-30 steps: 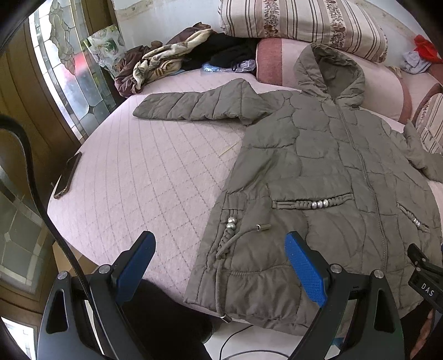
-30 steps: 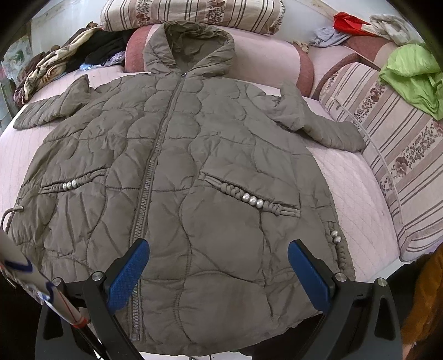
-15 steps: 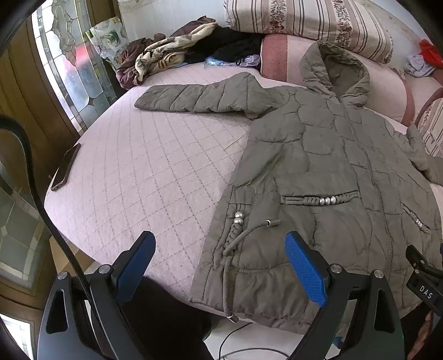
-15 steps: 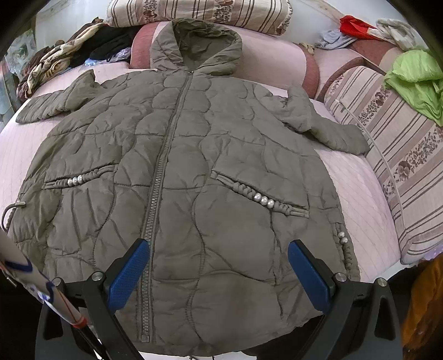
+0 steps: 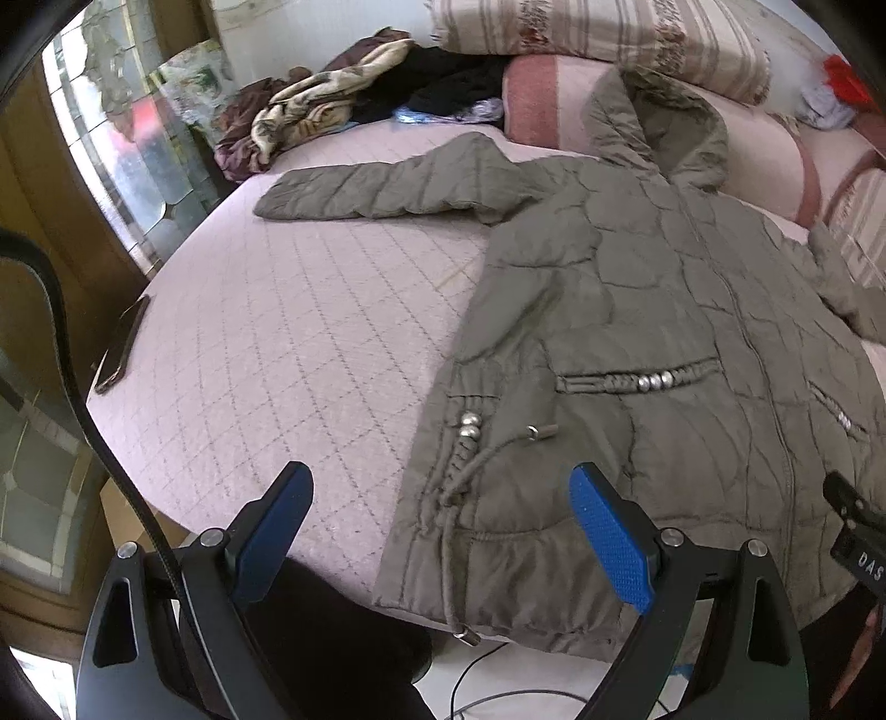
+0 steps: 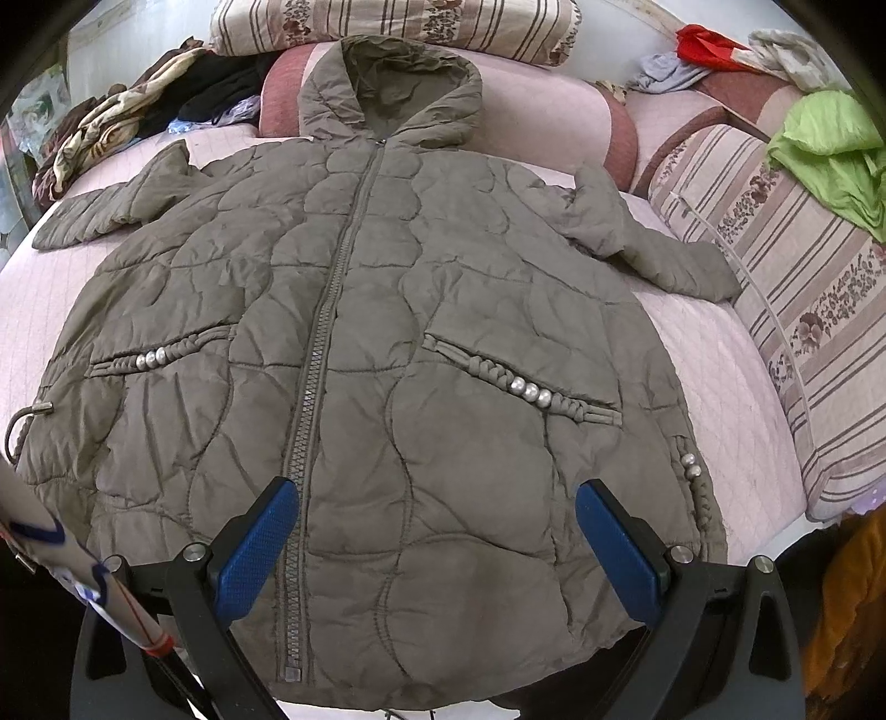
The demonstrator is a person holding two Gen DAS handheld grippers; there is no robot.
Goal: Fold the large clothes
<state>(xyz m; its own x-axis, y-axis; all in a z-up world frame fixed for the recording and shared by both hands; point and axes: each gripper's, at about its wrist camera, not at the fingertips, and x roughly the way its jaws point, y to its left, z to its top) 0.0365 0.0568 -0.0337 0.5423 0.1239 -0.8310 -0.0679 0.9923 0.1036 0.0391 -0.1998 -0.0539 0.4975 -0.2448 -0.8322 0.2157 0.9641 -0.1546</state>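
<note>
A quilted olive coat [image 6: 387, 343] lies flat, front up and zipped, on the pink quilted bed [image 5: 266, 343], hood toward the striped pillows [image 6: 387, 22], while the left tongs [image 5: 440, 531] and right tongs [image 6: 437, 537] hover above its hem, both spread apart and empty.

Both cams sit low at the bed's near edge, looking forward and down between their own wide-apart jaws. Left wrist cam: off the jacket's [image 5: 637, 343] hem corner, facing across the pink bed [image 5: 288, 343] toward the stained-glass window [image 5: 138, 155]. Right wrist cam: centred near the hem, looking straight up the zipper [image 6: 326, 332] to the hood [image 6: 387, 83]. Overlap: jacket body, beaded pockets, hood, striped pillow [image 6: 387, 22].
</note>
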